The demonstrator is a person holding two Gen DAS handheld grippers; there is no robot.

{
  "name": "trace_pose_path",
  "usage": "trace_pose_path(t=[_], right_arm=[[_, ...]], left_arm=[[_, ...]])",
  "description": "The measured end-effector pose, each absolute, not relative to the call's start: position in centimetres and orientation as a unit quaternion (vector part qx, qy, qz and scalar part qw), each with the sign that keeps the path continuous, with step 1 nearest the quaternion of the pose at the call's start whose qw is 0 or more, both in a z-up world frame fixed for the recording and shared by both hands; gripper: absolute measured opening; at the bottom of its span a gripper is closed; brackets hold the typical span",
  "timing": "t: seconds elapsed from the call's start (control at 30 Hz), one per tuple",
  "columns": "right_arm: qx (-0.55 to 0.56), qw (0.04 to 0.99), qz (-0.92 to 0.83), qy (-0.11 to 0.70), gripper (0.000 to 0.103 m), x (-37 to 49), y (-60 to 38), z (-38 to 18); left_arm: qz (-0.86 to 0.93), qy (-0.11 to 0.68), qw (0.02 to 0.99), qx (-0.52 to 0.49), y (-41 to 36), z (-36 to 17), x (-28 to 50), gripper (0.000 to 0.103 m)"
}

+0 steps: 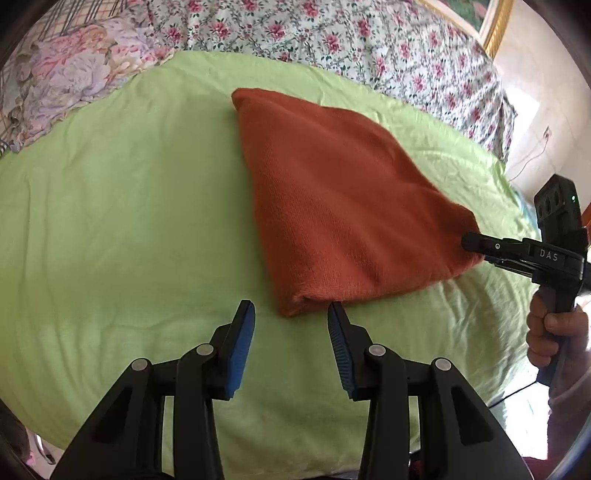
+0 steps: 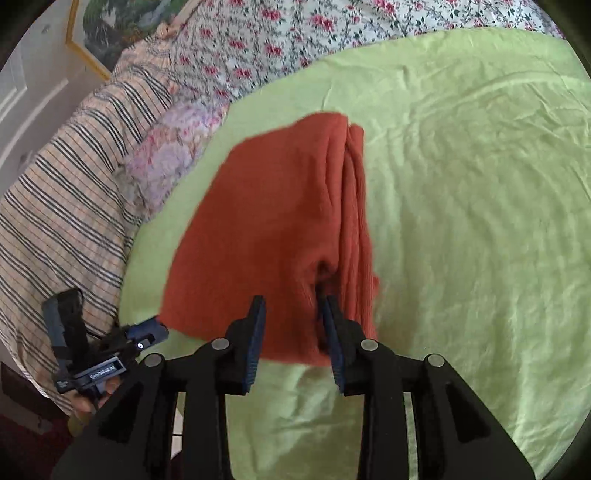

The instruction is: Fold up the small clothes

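A folded rust-orange cloth (image 1: 343, 199) lies on the light green sheet (image 1: 129, 221). My left gripper (image 1: 291, 314) is open, its blue pads just short of the cloth's near corner and not touching it. In the right wrist view the cloth (image 2: 273, 229) fills the middle, with its stacked folded edges on the right. My right gripper (image 2: 293, 310) is open, its jaws apart over the cloth's near edge, the right pad against the folds. The right gripper also shows in the left wrist view (image 1: 476, 245) at the cloth's right corner. The left gripper shows in the right wrist view (image 2: 147, 332).
A floral quilt (image 1: 369, 40) lies beyond the green sheet. A crumpled lilac floral cloth (image 1: 74, 77) and a striped plaid cloth (image 2: 62, 206) lie at the bed's far left. A gold-framed picture (image 2: 107, 33) hangs on the wall. The bed edge drops off at the near side.
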State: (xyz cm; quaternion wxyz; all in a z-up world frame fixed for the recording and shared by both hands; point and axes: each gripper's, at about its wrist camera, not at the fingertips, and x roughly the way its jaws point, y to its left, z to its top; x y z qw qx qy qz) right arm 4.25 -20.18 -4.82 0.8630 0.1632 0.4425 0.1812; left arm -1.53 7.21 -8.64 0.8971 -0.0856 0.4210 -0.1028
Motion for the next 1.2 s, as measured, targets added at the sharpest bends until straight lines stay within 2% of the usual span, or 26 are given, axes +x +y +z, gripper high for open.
trace_pose_path(t=[0.03, 0.13, 0.27, 0.33, 0.4, 0.43, 0.5, 0.6, 0.73, 1.0, 1.13, 1.2], right_arm=[[0.166, 0.860, 0.184, 0.445, 0.033, 4.4, -20.0, -5.1], [0.171, 0.857, 0.208, 0.439, 0.005, 4.7, -19.6, -4.8], [0.256, 0.851, 0.262, 0.376, 0.005, 4.7, -20.9, -1.2], [0.283, 0.850, 0.283, 0.344, 0.005, 4.5, -21.9, 0.7], [0.256, 0.864, 0.270, 0.340, 0.005, 4.3, -21.5, 1.5], [0.228, 0.874, 0.251, 0.347, 0.005, 4.2, -21.2, 1.4], [0.180, 0.886, 0.214, 0.371, 0.005, 4.0, -20.8, 0.1], [0.118, 0.890, 0.160, 0.409, 0.005, 3.6, -20.8, -3.2], [0.095, 0.883, 0.123, 0.444, 0.004, 3.5, -21.5, -6.8], [0.114, 0.874, 0.118, 0.457, 0.004, 3.6, -22.2, -7.3], [0.142, 0.866, 0.120, 0.463, 0.020, 2.6, -23.4, -6.2], [0.153, 0.872, 0.119, 0.450, 0.024, 2.5, -24.0, -4.8]], left_arm=[[-0.101, 0.420, 0.898, -0.083, 6.9, -8.9, -1.4, 0.044], [-0.090, 0.422, 0.900, -0.065, 5.8, -9.3, -0.4, 0.045], [-0.057, 0.418, 0.905, -0.043, 5.2, -9.3, 0.3, 0.045], [-0.014, 0.410, 0.911, -0.046, 5.9, -9.0, 0.4, 0.032], [-0.022, 0.399, 0.913, -0.088, 7.2, -8.5, 0.1, 0.022], [-0.023, 0.393, 0.914, -0.095, 7.4, -8.2, -0.2, 0.020], [-0.020, 0.389, 0.918, -0.077, 6.8, -8.0, -0.7, 0.013], [-0.015, 0.408, 0.911, -0.053, 5.6, -9.2, -0.8, 0.009], [-0.020, 0.426, 0.900, -0.094, 6.5, -10.5, -0.7, 0.008], [-0.056, 0.443, 0.885, -0.134, 7.7, -9.8, -1.1, 0.009], [-0.094, 0.417, 0.896, -0.125, 8.8, -6.9, -2.9, 0.009], [-0.111, 0.393, 0.905, -0.119, 9.1, -5.3, -3.4, 0.009]])
